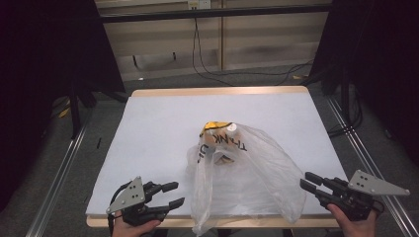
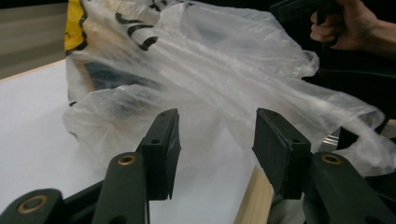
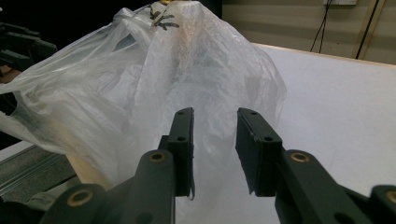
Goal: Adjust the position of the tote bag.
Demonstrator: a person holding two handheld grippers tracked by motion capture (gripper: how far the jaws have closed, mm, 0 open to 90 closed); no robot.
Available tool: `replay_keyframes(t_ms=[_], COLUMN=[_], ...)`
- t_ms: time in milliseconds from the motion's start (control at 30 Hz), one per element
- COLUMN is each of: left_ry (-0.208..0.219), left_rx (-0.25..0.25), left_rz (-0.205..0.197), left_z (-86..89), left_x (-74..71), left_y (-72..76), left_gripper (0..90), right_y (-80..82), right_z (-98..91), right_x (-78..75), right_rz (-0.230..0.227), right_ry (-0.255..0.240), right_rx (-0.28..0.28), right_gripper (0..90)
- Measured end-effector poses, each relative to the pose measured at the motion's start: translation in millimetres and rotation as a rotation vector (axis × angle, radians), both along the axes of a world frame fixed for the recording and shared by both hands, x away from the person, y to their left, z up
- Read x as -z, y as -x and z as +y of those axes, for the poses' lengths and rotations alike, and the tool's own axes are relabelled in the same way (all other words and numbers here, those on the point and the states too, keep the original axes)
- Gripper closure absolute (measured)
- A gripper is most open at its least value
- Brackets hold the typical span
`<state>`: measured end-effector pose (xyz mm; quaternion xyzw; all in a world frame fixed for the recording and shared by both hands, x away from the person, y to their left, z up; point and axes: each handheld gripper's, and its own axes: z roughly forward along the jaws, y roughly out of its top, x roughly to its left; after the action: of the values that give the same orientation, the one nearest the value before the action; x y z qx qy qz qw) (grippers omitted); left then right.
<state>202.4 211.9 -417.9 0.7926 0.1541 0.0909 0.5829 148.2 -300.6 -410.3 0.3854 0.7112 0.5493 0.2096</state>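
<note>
A translucent white plastic bag (image 1: pixel 247 168) with black lettering stands slumped on the white tabletop (image 1: pixel 163 123), near its front edge. Something yellow (image 1: pixel 216 125) shows inside at the top of the bag. My left gripper (image 1: pixel 179 193) is at the front left, open, a short way left of the bag and apart from it. In the left gripper view the bag (image 2: pixel 210 70) lies beyond the open left gripper (image 2: pixel 215 135). My right gripper (image 1: pixel 304 179) is at the front right, its tips close to the bag's right side. In the right gripper view the bag (image 3: pixel 187 70) rises just past the right gripper (image 3: pixel 215 135), with nothing pinched.
The table's wooden front edge (image 1: pixel 247 223) runs between my hands, and part of the bag hangs over it. Metal rails (image 1: pixel 59 173) flank the table on the floor. Cables (image 1: pixel 232 74) lie on the floor behind it. Dark curtains stand at both sides.
</note>
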Motion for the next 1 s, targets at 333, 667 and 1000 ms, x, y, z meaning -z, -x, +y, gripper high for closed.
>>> replay_keyframes(t_ms=[333,667,1000], left_ry=[0.016,0.022,-0.07], left_rx=[0.084,0.117,0.083], left_rz=[0.018,0.026,0.011], left_z=[-18.3,-31.8,-38.5], left_x=[-7.0,-13.5,1.6], left_y=[19.9,31.5,29.9], left_gripper=[45.0,31.6,29.3], right_y=[9.3,8.1,8.9], right_z=[9.2,21.2,34.2], right_x=[-0.1,2.7,2.8], right_rz=[0.019,0.047,0.065], right_ry=[0.008,0.031,0.065], right_rx=[-0.038,-0.098,-0.148], right_gripper=[65.6,65.8,66.4])
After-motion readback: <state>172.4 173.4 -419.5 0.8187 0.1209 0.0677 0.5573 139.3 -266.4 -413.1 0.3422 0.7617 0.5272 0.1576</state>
